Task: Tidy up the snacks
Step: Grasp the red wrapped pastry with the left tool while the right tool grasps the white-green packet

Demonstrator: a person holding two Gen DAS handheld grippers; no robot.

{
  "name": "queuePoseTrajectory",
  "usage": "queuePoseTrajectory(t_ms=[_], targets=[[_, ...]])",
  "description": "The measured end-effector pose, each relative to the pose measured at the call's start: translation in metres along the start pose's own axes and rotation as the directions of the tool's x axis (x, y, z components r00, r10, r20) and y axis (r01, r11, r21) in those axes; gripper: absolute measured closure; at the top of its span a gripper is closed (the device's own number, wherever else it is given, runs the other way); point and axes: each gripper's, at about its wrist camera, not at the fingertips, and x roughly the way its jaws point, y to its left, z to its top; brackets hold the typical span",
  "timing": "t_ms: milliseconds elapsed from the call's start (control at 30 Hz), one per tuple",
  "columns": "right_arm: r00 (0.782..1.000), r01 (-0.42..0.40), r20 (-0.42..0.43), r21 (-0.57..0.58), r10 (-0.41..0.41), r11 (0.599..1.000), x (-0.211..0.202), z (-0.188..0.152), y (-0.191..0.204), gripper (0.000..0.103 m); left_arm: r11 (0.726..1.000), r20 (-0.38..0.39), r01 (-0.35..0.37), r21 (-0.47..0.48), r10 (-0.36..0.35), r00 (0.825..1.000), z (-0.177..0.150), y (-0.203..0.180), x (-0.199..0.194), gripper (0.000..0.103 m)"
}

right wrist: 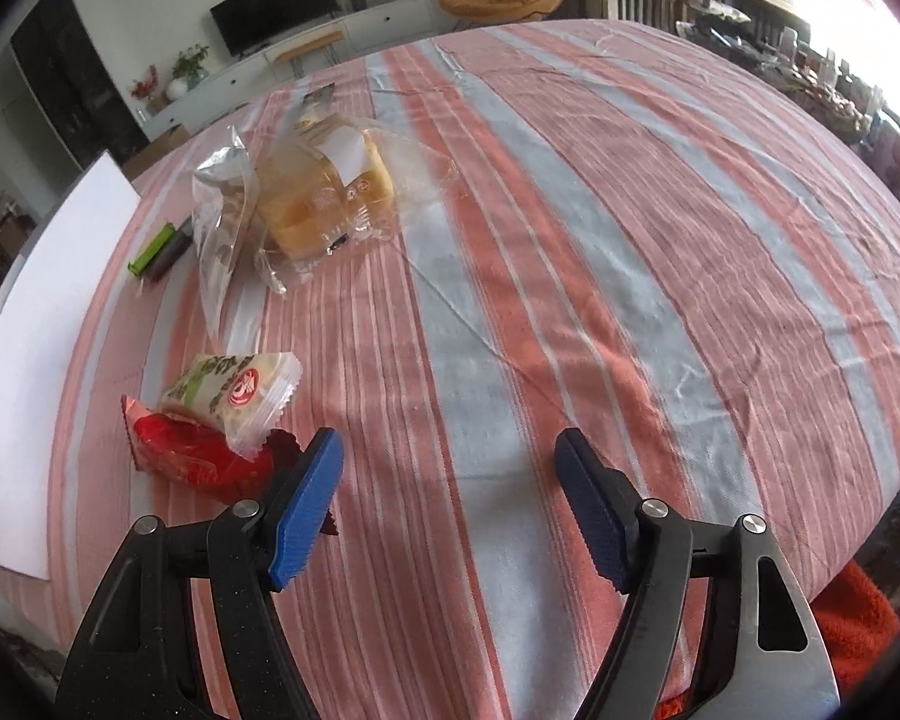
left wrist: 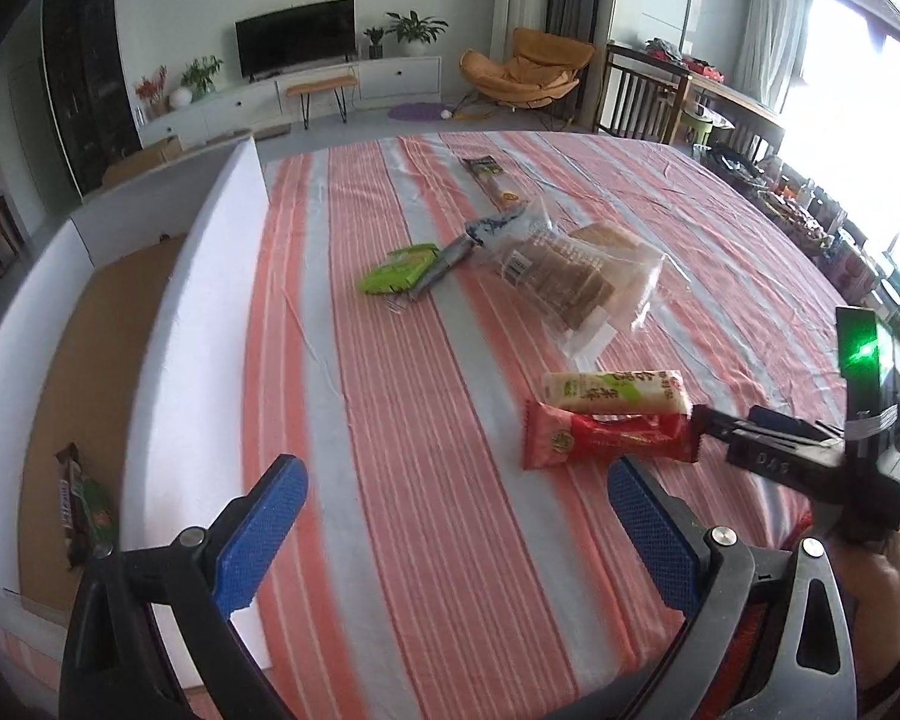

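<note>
Snacks lie on a striped tablecloth. A red packet [left wrist: 600, 441] and a white-green rice cracker packet [left wrist: 615, 390] lie together near the front; the right wrist view shows them too, red [right wrist: 198, 459] and white-green [right wrist: 234, 390]. A clear bread bag [left wrist: 576, 276] [right wrist: 324, 192], a green packet [left wrist: 399, 267] [right wrist: 150, 258] and a long bar [left wrist: 492, 180] lie farther back. A dark chocolate bar [left wrist: 84, 507] lies in the white box [left wrist: 210, 312]. My left gripper [left wrist: 456, 534] is open and empty. My right gripper [right wrist: 450, 498] is open and empty, just right of the red packet.
The white box with a cardboard floor [left wrist: 90, 372] stands along the table's left side; its wall shows in the right wrist view [right wrist: 36, 360]. The right gripper's body [left wrist: 810, 450] is at the right of the left wrist view. Cluttered goods line the far right edge [left wrist: 822, 222].
</note>
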Motion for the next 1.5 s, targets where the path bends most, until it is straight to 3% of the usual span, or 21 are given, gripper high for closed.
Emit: queuePoseTrajectory(t_ms=[67,133,233,400,567,667,767,900,1067,1500], targets=[[0.998,-0.061,-0.018,-0.065,0.06,0.996,0.0,-0.004,0.014,0.026,1.0,-0.002,0.003,0.006,-0.003,1.0,-0.001,-0.004,0.002,0.003],[0.979,-0.203,-0.033,-0.136,0.2,0.97,-0.004,-0.011,0.032,0.027,1.0,-0.009,-0.001,0.015,0.001,1.0,-0.001,-0.008,0.005,0.003],[0.973,-0.226,0.021,-0.141,0.232,0.964,-0.016,-0.014,0.034,0.027,1.0,-0.033,0.014,0.007,-0.014,0.999,-0.005,-0.01,0.011,0.003],[0.956,-0.287,0.078,0.055,0.283,0.956,-0.02,-0.014,-0.011,0.027,0.993,-0.134,0.088,-0.085,-0.099,0.986,-0.013,-0.008,0.042,0.003],[0.945,-0.321,0.122,0.185,0.303,0.929,-0.024,-0.016,-0.039,0.027,0.953,-0.189,0.137,-0.272,-0.192,0.963,-0.007,-0.015,0.091,0.003],[0.945,-0.319,0.137,0.188,0.297,0.929,-0.027,-0.013,-0.041,0.027,0.964,-0.204,0.061,-0.258,-0.116,0.972,-0.005,-0.024,0.11,0.004],[0.946,-0.314,0.141,0.18,0.291,0.932,-0.029,-0.014,-0.039,0.027,0.994,-0.2,-0.01,-0.11,-0.012,0.98,-0.01,-0.038,0.108,0.004],[0.946,-0.318,0.132,0.192,0.296,0.929,-0.026,-0.013,-0.043,0.027,0.997,-0.208,-0.081,0.0,0.079,0.975,-0.023,-0.034,0.107,0.003],[0.949,-0.31,0.12,0.2,0.29,0.929,-0.023,-0.013,-0.046,0.027,0.995,-0.182,-0.094,-0.026,0.088,0.979,-0.027,-0.017,0.105,0.0],[0.946,-0.323,0.117,0.277,0.302,0.905,-0.016,-0.014,-0.063,0.027,0.997,-0.083,-0.073,0.01,0.073,0.994,-0.034,-0.016,0.101,0.0]])
